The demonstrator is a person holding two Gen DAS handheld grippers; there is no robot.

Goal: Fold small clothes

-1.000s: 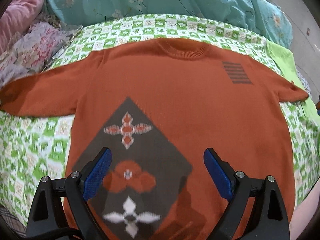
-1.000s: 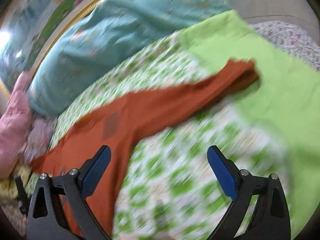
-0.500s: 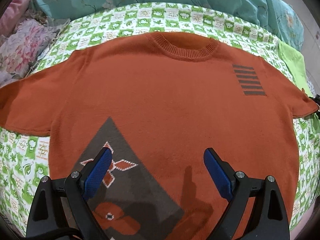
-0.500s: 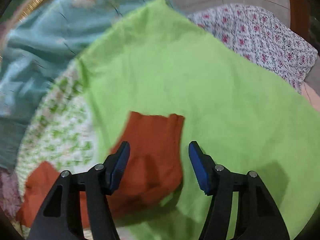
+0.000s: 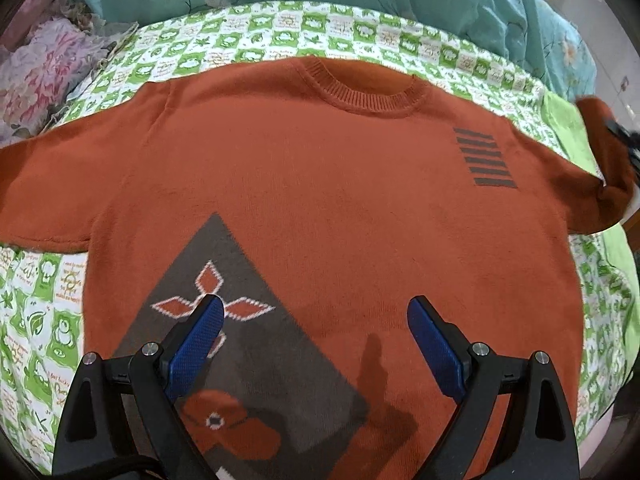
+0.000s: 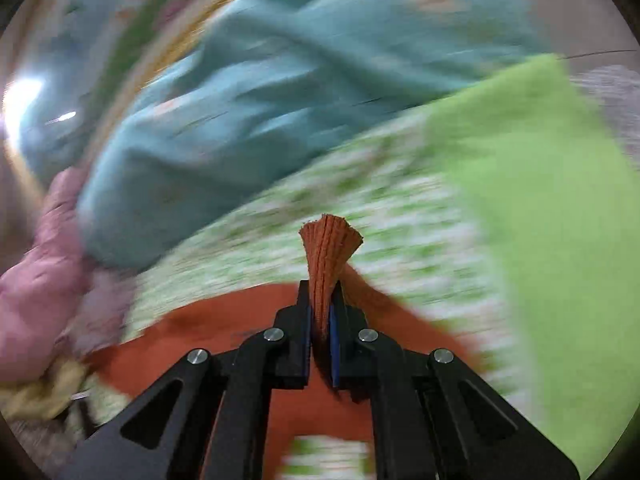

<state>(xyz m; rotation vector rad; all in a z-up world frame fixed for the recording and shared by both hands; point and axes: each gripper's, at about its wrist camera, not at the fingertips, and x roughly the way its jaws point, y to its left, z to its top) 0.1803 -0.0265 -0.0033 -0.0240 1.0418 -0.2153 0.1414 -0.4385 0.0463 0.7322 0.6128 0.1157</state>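
An orange sweater lies flat, front up, on the green-and-white checked sheet, collar toward twelve o'clock. The left gripper hovers over its lower half, blue pads wide apart (nothing between them). At three o'clock, the sleeve end is lifted.

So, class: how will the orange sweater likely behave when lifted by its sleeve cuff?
Probably floppy: the cuff bunches and fans out of the shut right gripper. The knit orange sweater likely trails and drags across the checked sheet, not lifting flat.
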